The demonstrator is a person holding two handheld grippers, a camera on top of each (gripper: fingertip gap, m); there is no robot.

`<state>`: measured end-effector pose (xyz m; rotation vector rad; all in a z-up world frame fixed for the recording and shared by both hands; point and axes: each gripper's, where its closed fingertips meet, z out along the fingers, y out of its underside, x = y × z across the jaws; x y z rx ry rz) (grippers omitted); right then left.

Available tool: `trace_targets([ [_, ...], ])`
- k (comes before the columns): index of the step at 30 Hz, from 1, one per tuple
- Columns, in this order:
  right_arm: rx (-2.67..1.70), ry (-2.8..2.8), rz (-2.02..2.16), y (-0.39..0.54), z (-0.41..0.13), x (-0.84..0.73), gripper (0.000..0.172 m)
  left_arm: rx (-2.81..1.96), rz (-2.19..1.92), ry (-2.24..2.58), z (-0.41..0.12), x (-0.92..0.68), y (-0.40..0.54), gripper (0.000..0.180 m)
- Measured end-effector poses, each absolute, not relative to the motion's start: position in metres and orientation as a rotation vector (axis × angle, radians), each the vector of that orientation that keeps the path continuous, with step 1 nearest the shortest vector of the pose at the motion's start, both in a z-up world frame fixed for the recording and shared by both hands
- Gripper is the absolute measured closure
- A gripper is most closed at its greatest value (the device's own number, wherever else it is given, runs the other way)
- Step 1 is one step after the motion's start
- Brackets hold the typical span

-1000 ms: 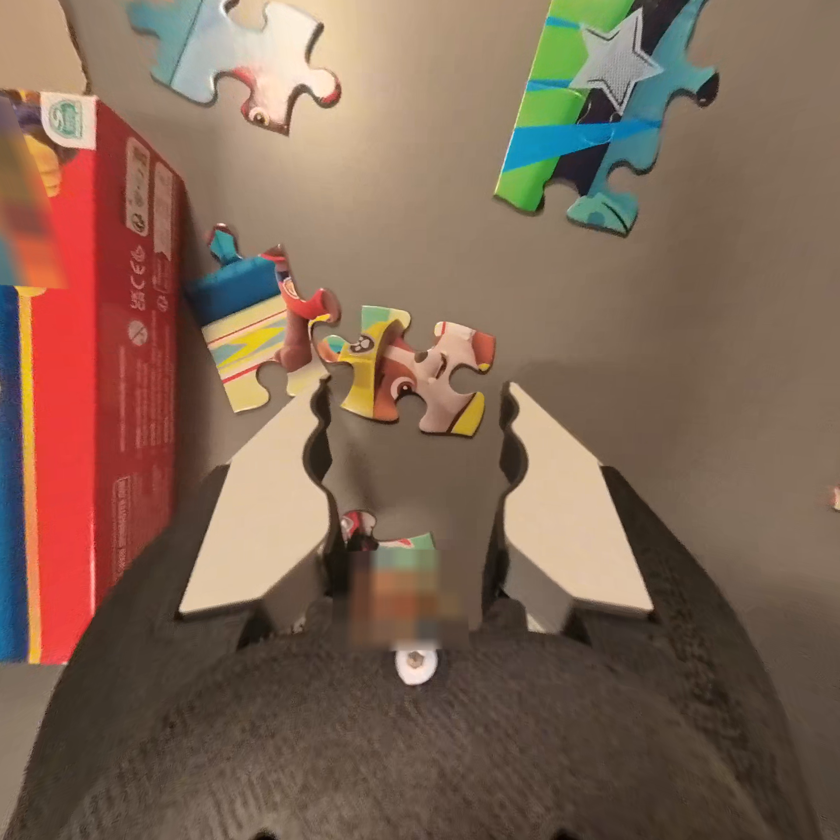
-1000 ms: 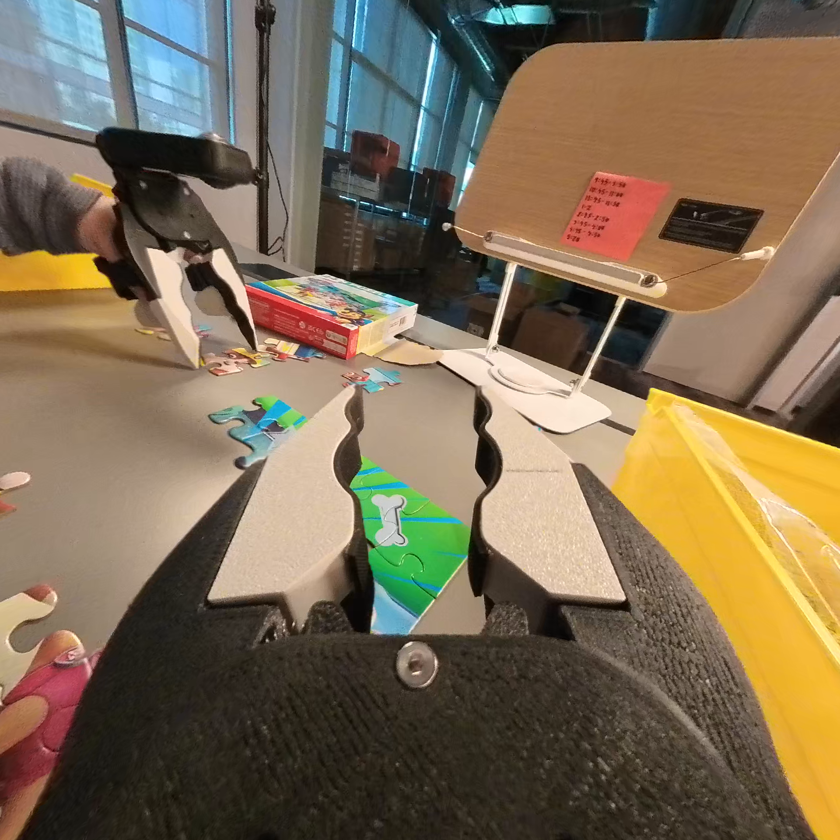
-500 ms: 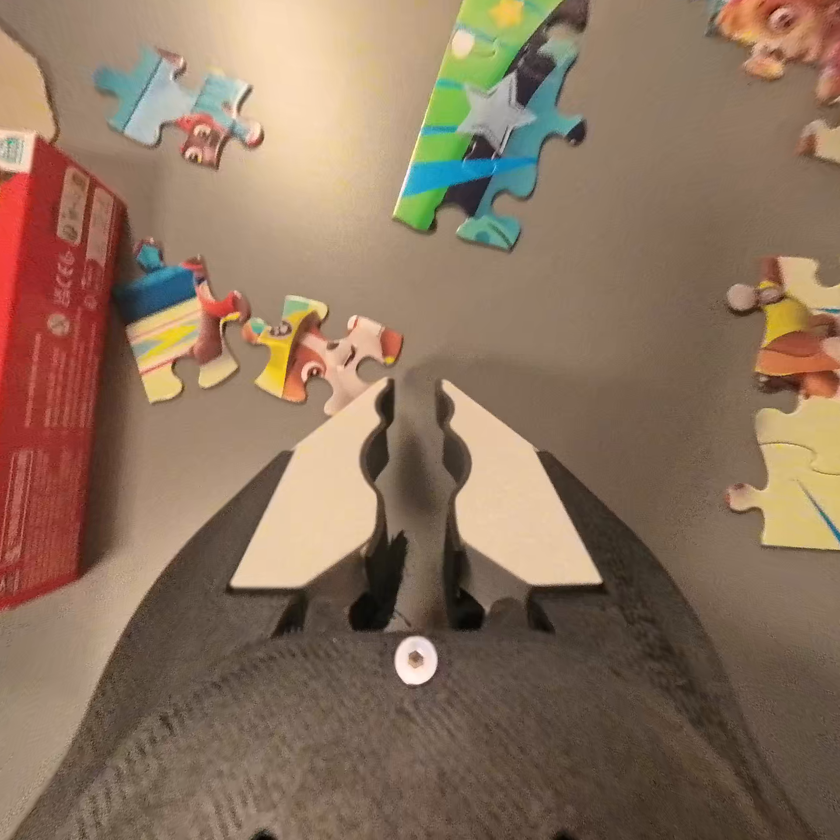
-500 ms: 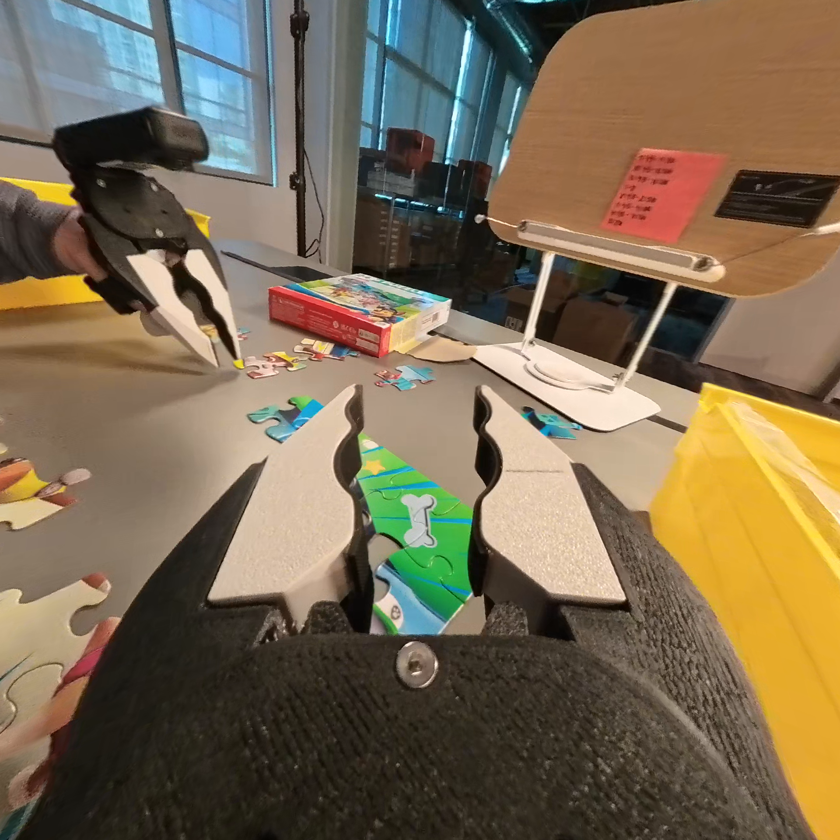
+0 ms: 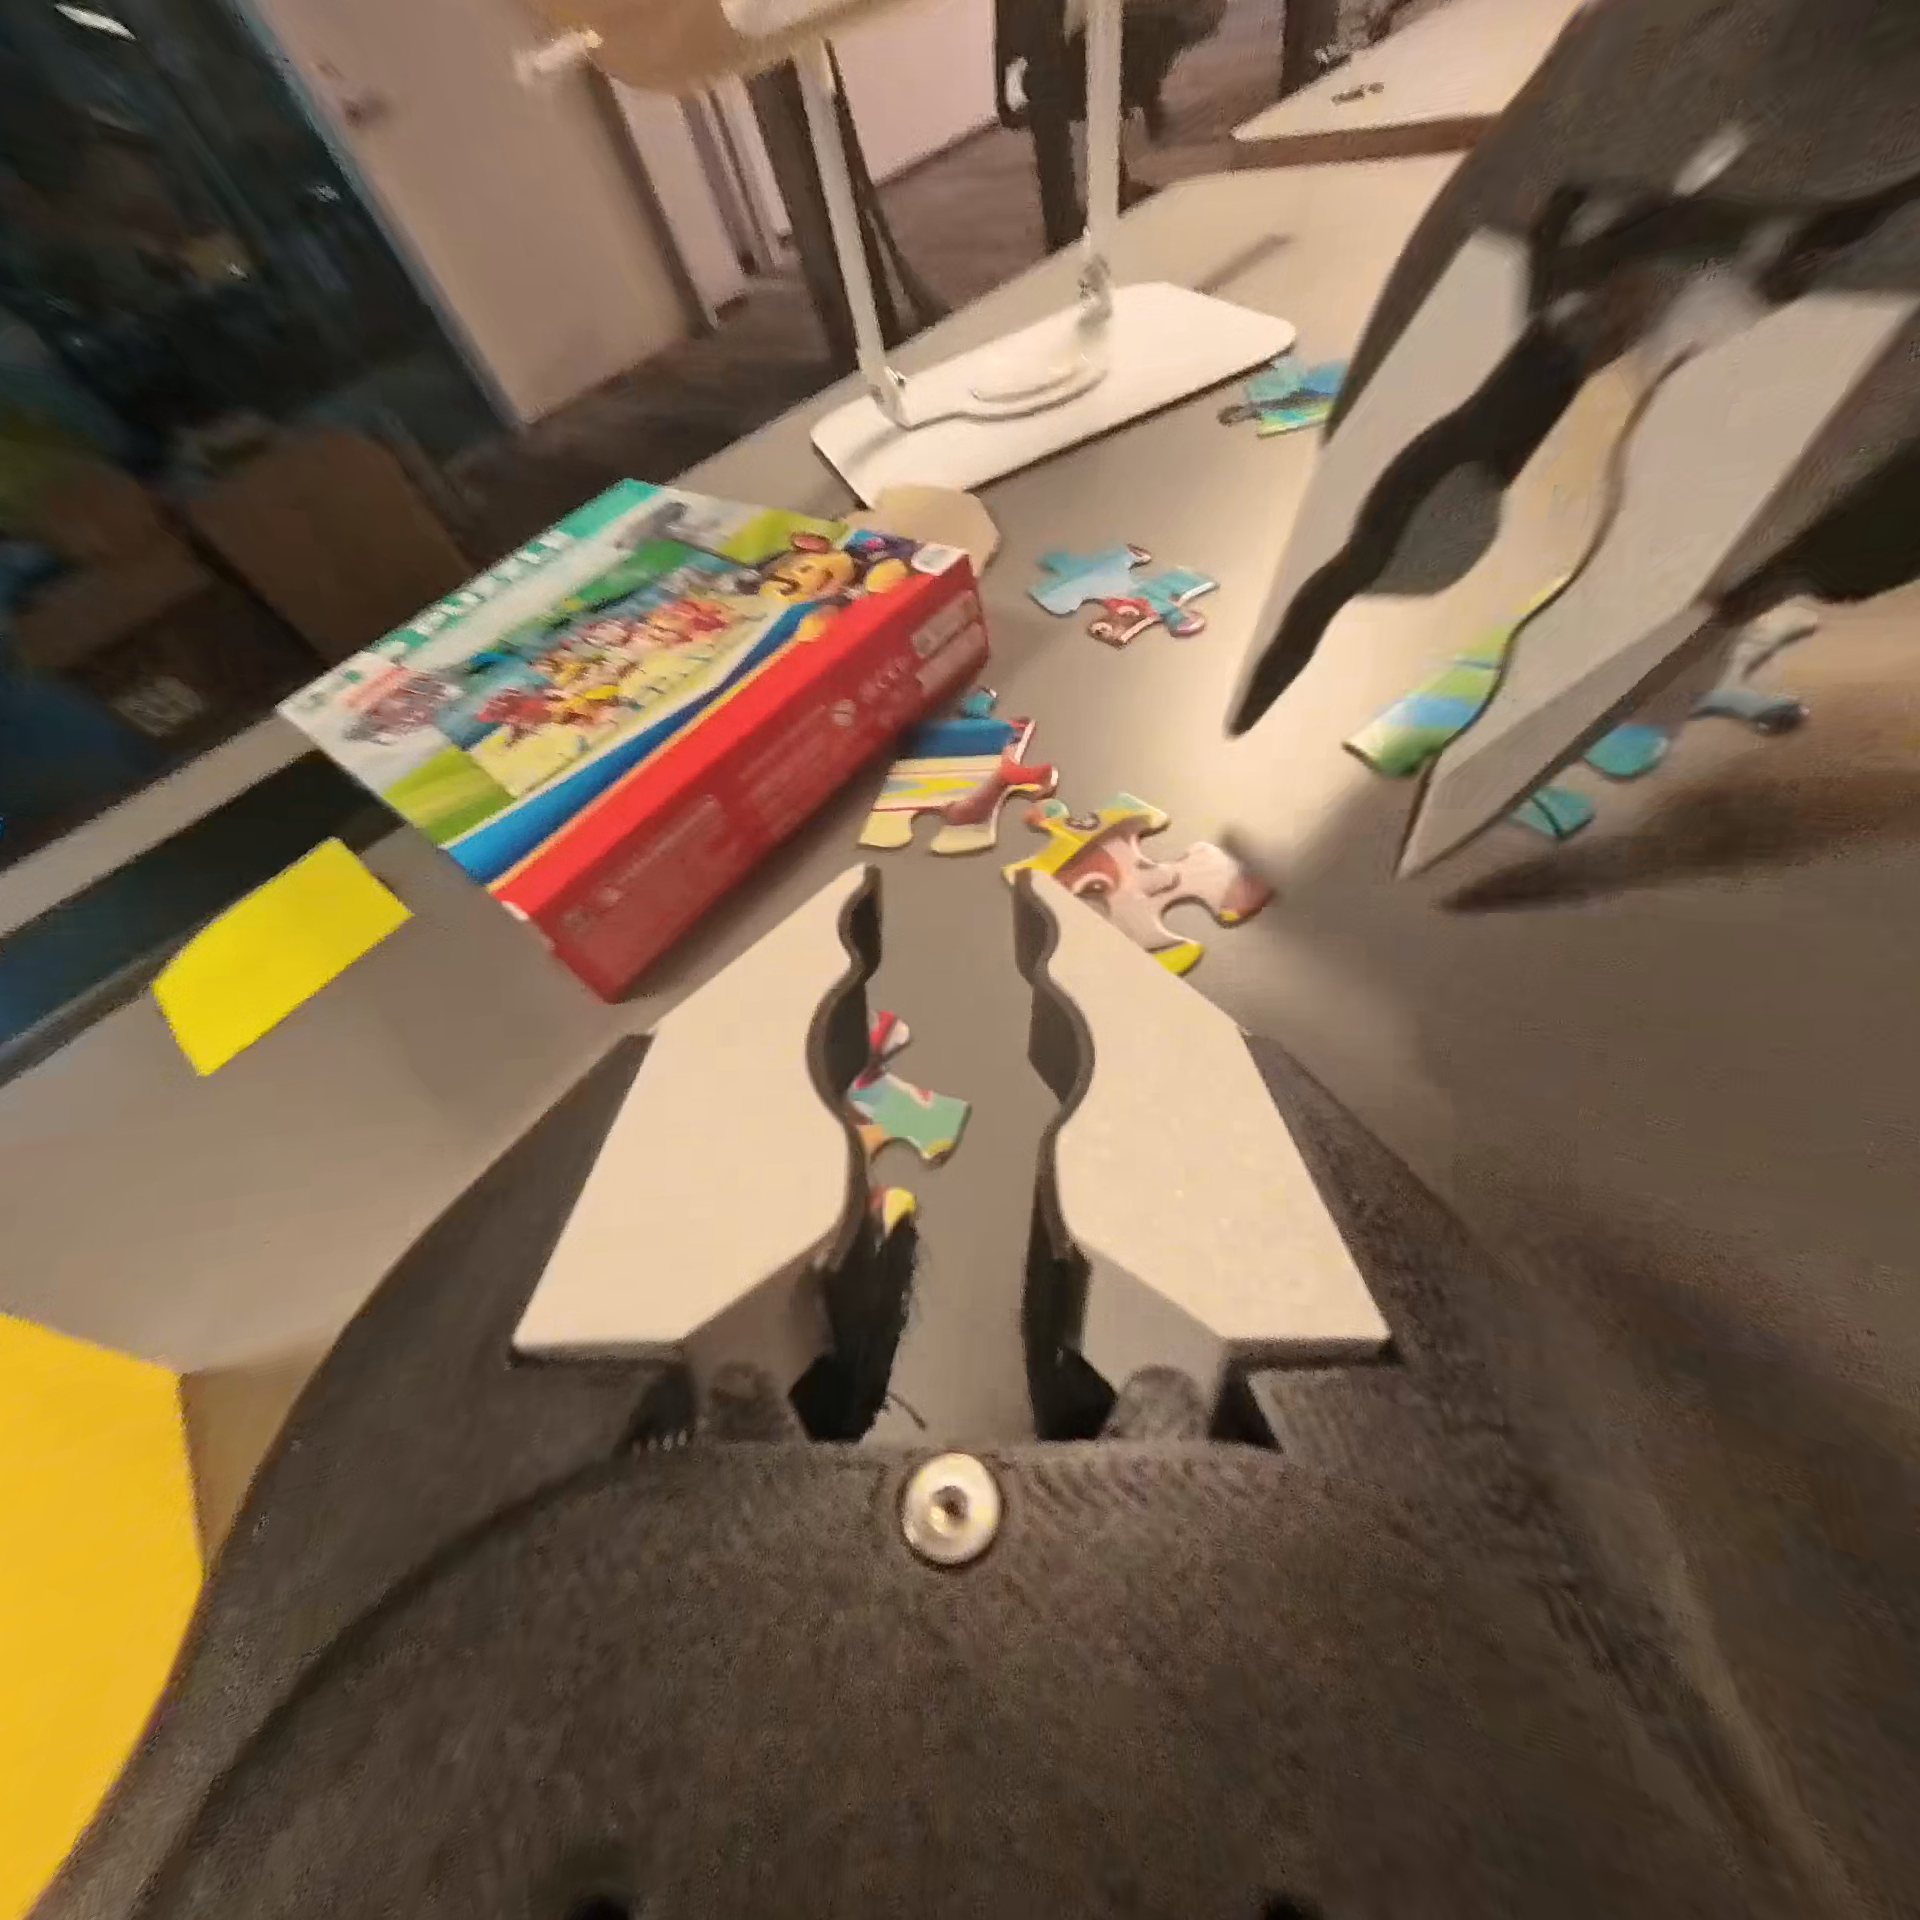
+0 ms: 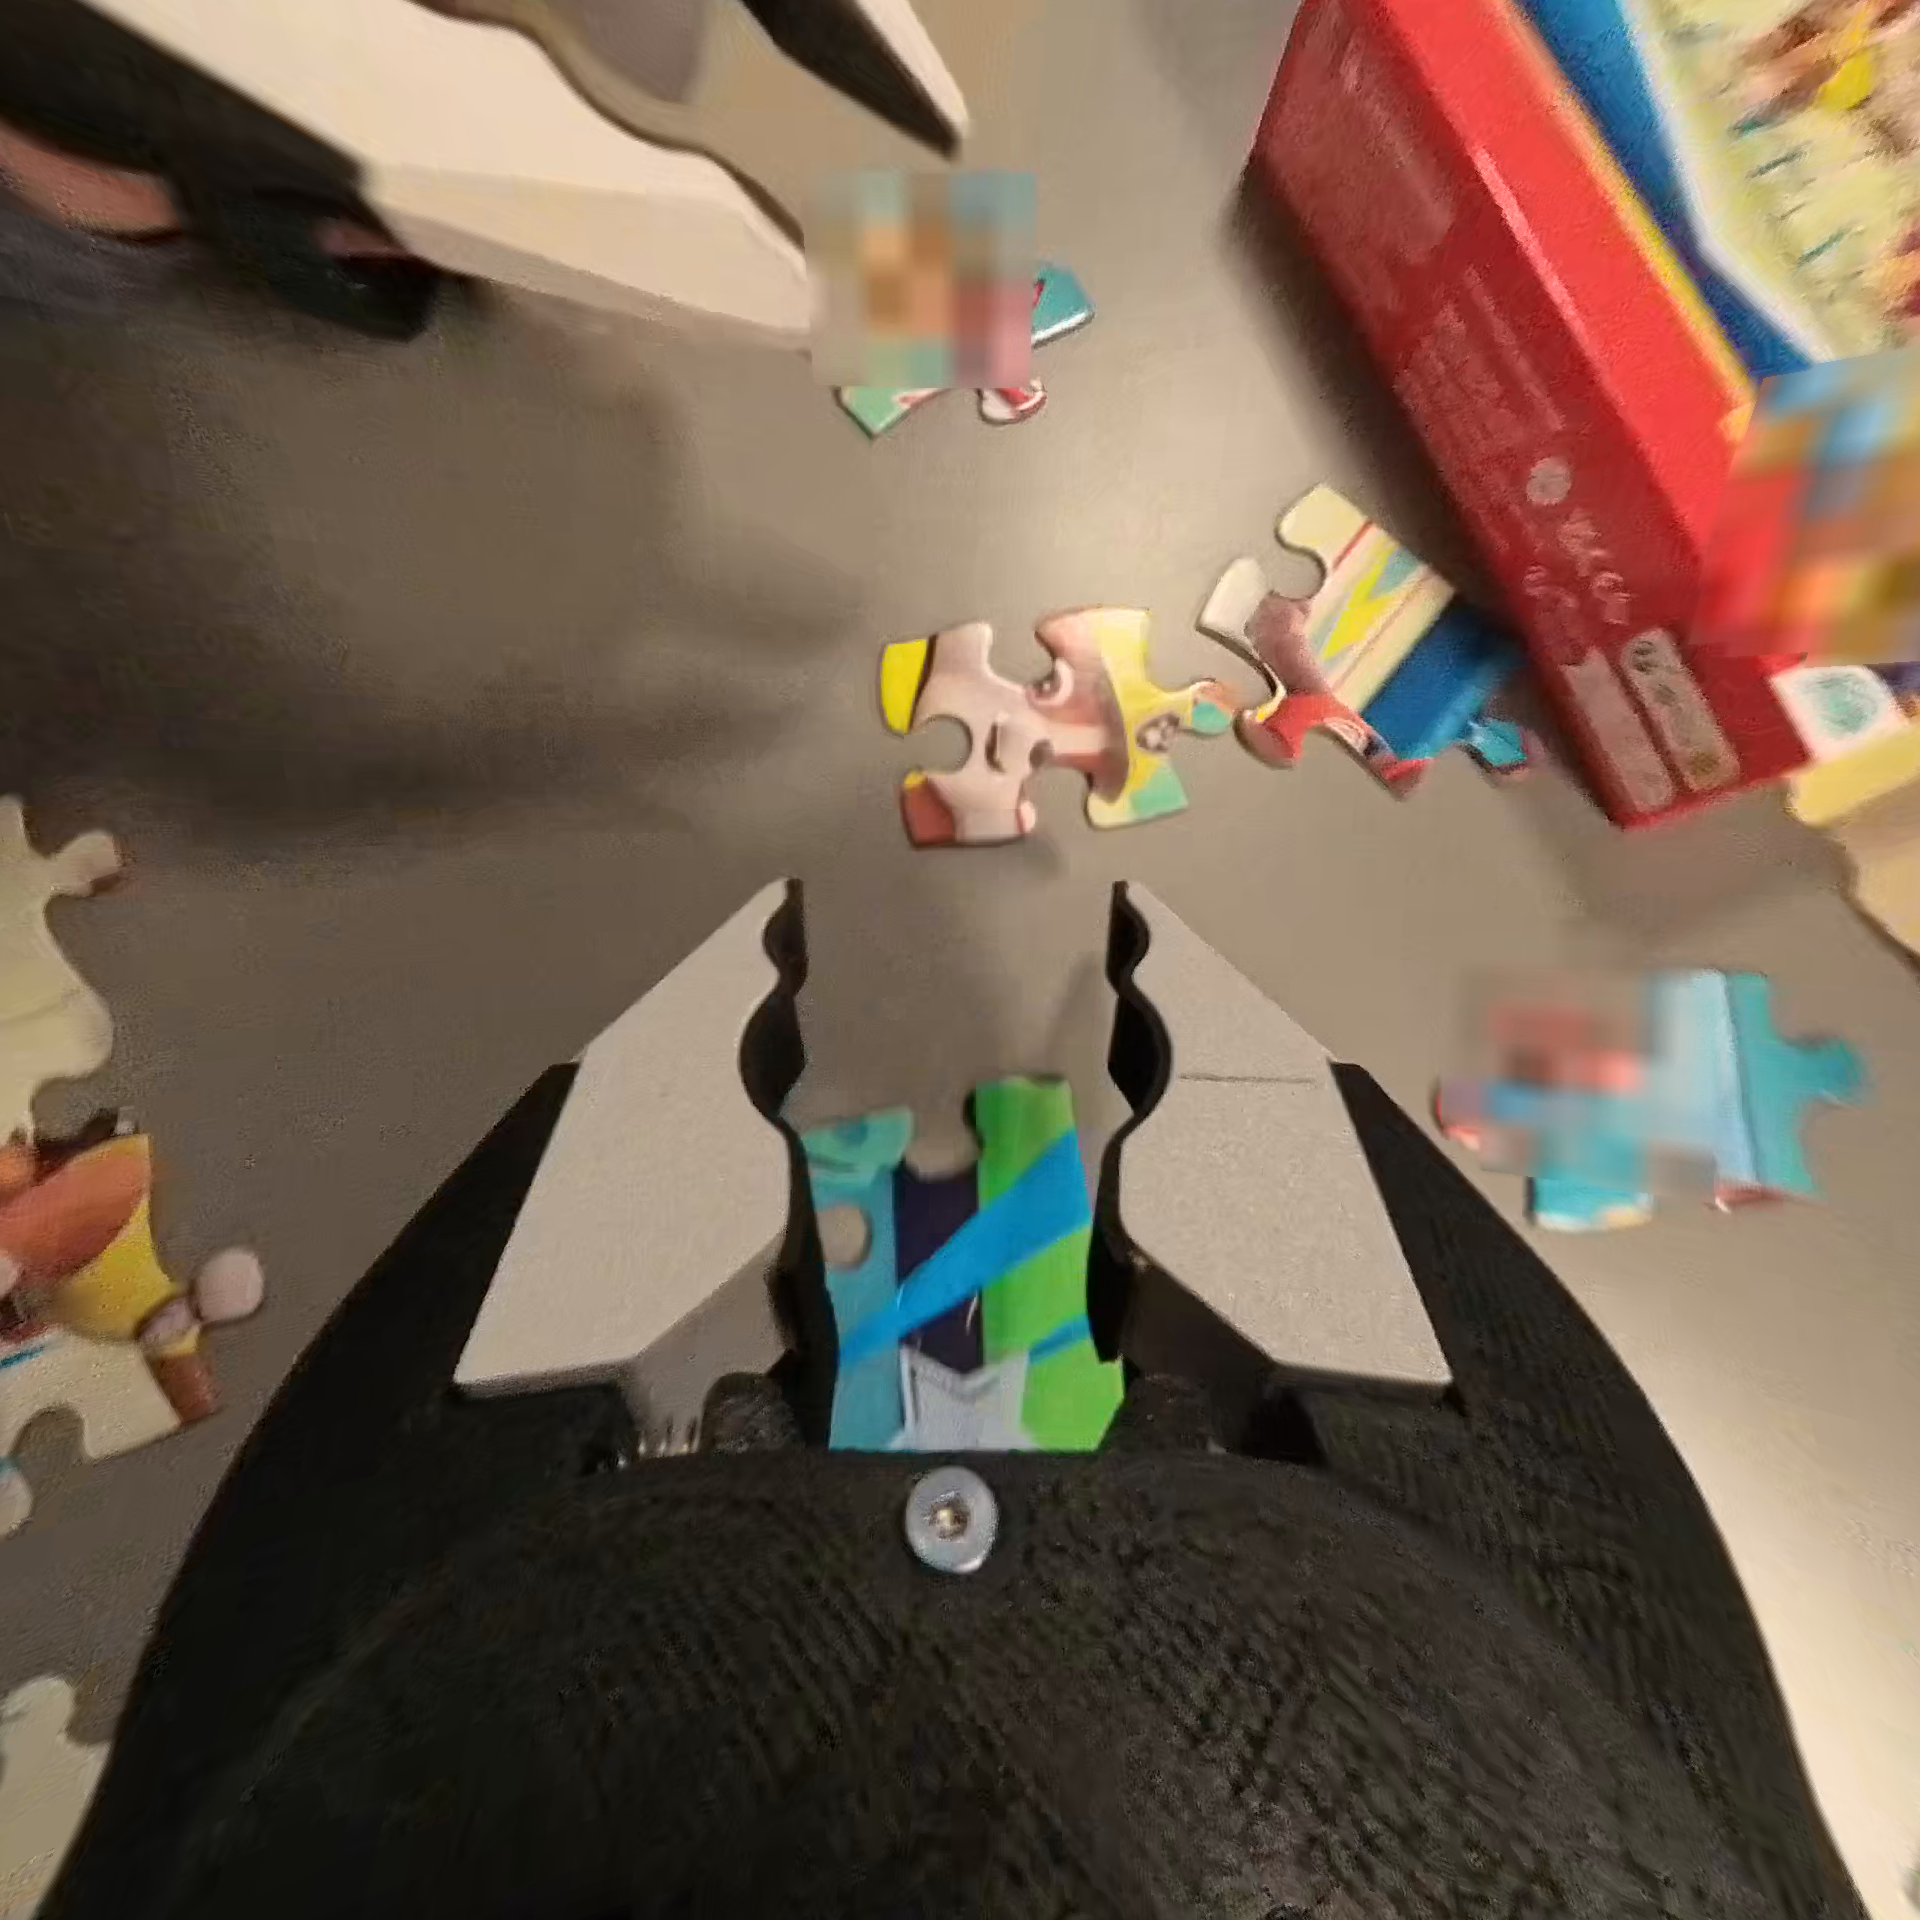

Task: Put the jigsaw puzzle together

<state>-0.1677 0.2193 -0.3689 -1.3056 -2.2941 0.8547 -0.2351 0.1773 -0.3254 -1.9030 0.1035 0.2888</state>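
A yellow-and-white puzzle piece [image 6: 1023, 722] lay flat on the desk [image 6: 520, 935] just ahead of the right claw [image 6: 956, 904], whose fingers stood apart; a green-and-blue piece [image 6: 966, 1278] lay between them.

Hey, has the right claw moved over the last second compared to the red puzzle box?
Yes. The right claw has swung in toward the red puzzle box, which sat far across the table a second ago; now it hangs open over the loose pieces beside the box.

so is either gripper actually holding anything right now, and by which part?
Nothing held. Left gripper is narrowly open above the grey table; right gripper is open above the green-and-blue puzzle piece, which lies on the table.
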Motion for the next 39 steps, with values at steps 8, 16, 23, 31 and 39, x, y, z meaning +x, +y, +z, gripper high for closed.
trace_targets([
  [8, -1.348, -2.375, 0.72, 0.211, -0.382, -0.207, 0.104, -1.784, 0.284, 0.033, -0.301, -0.244, 0.174, 0.158],
  [16, -1.275, -2.583, 0.523, 0.208, -0.384, -0.213, 0.102, -1.733, 0.249, -0.04, -0.288, -0.255, 0.166, 0.159],
  [23, -1.212, -2.781, 0.324, 0.214, -0.385, -0.211, 0.12, -1.713, 0.204, -0.072, -0.285, -0.258, 0.165, 0.159],
  [31, -1.155, -2.776, 0.175, 0.211, -0.384, -0.212, 0.161, -1.708, 0.186, -0.071, -0.283, -0.257, 0.164, 0.16],
  [39, -1.292, -2.668, 0.348, 0.21, -0.379, -0.211, 0.142, -1.707, 0.167, -0.067, -0.282, -0.255, 0.165, 0.16],
])
